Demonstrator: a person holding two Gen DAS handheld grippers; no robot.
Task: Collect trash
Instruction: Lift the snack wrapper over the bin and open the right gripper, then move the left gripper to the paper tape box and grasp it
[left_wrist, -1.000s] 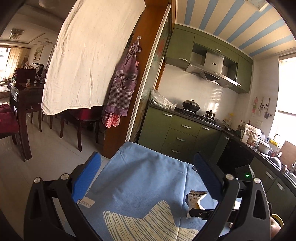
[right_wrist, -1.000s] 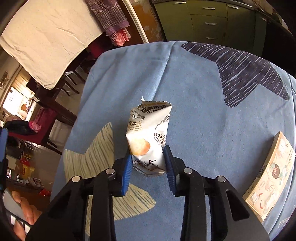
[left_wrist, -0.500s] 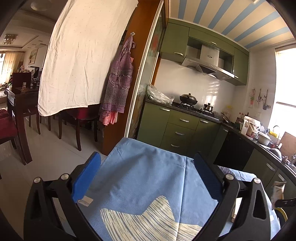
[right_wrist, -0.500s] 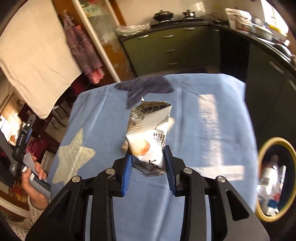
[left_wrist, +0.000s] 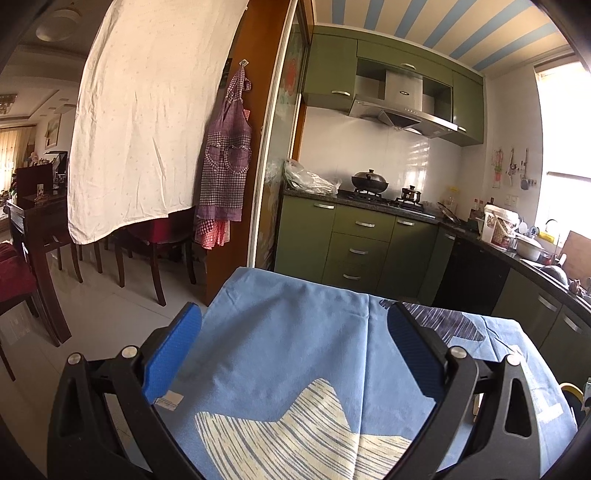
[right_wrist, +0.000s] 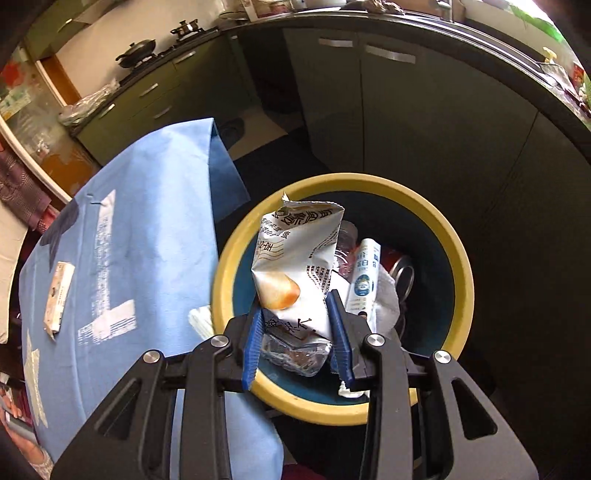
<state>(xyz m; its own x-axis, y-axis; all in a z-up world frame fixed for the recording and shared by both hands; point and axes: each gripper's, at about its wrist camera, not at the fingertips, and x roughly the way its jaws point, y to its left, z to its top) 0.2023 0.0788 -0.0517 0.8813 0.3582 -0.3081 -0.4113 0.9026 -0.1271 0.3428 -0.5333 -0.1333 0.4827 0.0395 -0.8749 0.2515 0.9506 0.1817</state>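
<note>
My right gripper (right_wrist: 295, 314) is shut on a white snack wrapper (right_wrist: 299, 266) and holds it above the open mouth of a yellow-rimmed trash bin (right_wrist: 458, 258). The bin holds a white tube, a can, tissue and other trash. My left gripper (left_wrist: 291, 350) is open and empty, above the blue tablecloth (left_wrist: 288, 354). A small flat packet (right_wrist: 59, 291) lies on the blue tablecloth (right_wrist: 147, 229) in the right wrist view.
The bin stands on the floor at the table's edge, next to dark green kitchen cabinets (right_wrist: 406, 103). In the left wrist view, cabinets and a stove (left_wrist: 369, 229) are behind the table, with dining chairs (left_wrist: 147, 240) and a hanging white cloth to the left.
My right gripper has swung with the wrapper from over the table to over the bin. The left gripper has stayed open and shifted slightly; the wrapper has left its view.
</note>
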